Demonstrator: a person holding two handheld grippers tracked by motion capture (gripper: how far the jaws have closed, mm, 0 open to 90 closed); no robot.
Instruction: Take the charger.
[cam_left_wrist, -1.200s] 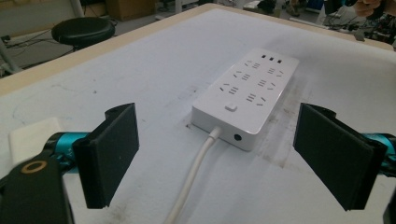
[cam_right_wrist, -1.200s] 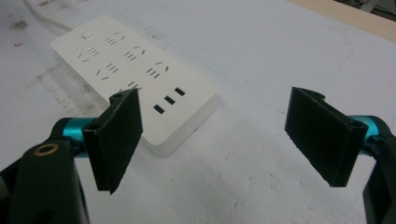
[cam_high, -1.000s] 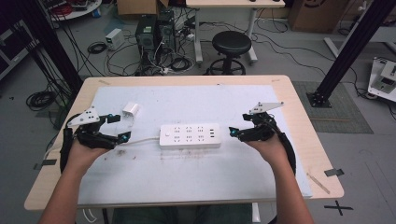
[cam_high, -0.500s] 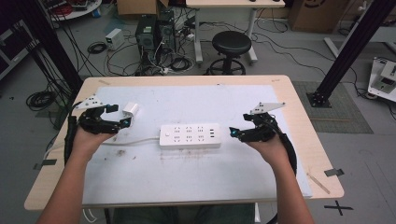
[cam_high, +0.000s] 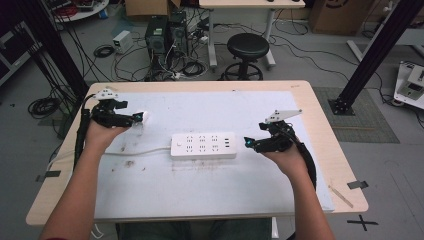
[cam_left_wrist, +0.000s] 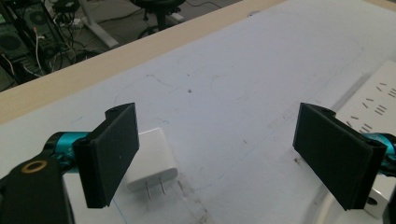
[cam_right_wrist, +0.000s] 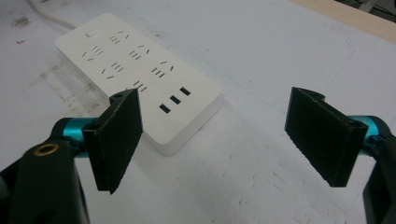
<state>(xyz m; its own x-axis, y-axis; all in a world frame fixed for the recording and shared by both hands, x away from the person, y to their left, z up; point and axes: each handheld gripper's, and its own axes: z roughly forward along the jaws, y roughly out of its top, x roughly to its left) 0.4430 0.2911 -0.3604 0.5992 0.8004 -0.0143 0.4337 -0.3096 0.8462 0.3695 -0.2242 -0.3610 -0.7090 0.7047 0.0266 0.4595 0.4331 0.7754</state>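
On the white mat — one power strip, one charger — both tools, left and right, gape apart.

In the left gripper view, the left gripper has its jaws spread wide above the white mat, with the white plug adapter lying prongs-forward just beside the left-hand jaw.

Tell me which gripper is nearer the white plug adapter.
Left. The left gripper sits right at the white plug adapter, jaws open with the adapter beside one jaw. The right gripper is far off, past the power strip.
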